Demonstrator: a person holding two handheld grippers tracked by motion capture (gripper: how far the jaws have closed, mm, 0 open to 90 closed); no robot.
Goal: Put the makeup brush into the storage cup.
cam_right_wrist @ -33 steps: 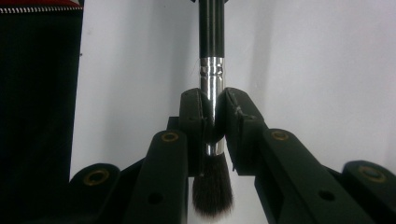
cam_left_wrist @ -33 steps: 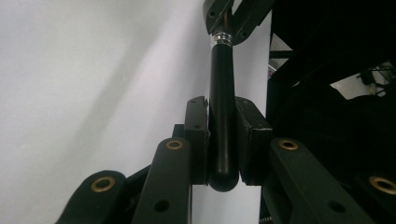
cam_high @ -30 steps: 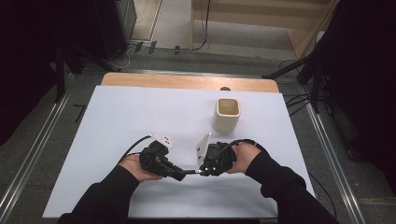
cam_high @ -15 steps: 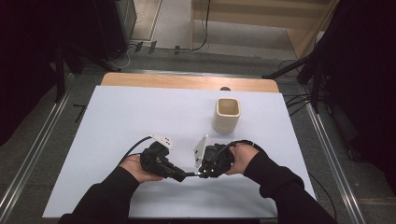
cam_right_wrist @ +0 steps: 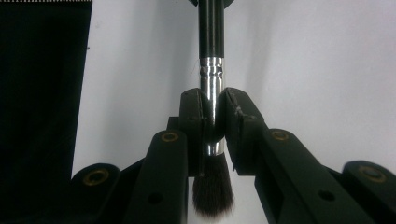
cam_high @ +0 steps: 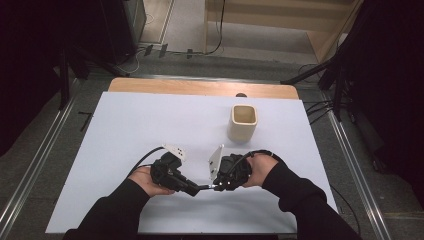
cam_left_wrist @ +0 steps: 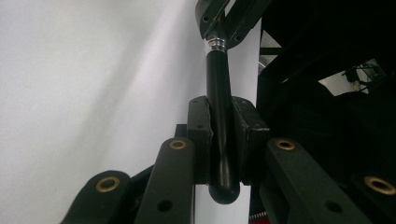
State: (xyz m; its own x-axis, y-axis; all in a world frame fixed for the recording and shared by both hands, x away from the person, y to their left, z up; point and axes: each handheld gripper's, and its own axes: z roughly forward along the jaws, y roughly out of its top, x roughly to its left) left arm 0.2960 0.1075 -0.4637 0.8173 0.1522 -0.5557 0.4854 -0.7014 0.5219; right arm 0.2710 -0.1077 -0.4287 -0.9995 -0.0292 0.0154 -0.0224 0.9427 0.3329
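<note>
A makeup brush [cam_high: 205, 187] with a black handle [cam_left_wrist: 218, 79], silver ferrule [cam_right_wrist: 211, 74] and dark bristles [cam_right_wrist: 212, 193] hangs level just above the white table sheet [cam_high: 150, 125], held from both ends. My left gripper [cam_high: 196, 189] is shut on the handle; in the left gripper view its jaws [cam_left_wrist: 223, 126] clamp the rounded handle end. My right gripper [cam_high: 216, 186] is shut on the ferrule, its jaws [cam_right_wrist: 214, 116] pinching the metal just ahead of the bristles. The two grippers face each other, tips almost touching, at the near centre of the table.
A cream square cup [cam_high: 243, 121] stands upright behind the right gripper, toward the far right. The wooden table edge [cam_high: 200, 88] runs along the back. Metal rails [cam_high: 350, 160] flank the table, with cables on the floor beyond.
Both hands have drifted slightly toward the near edge, keeping the brush clamped between them. The cup has not moved.
</note>
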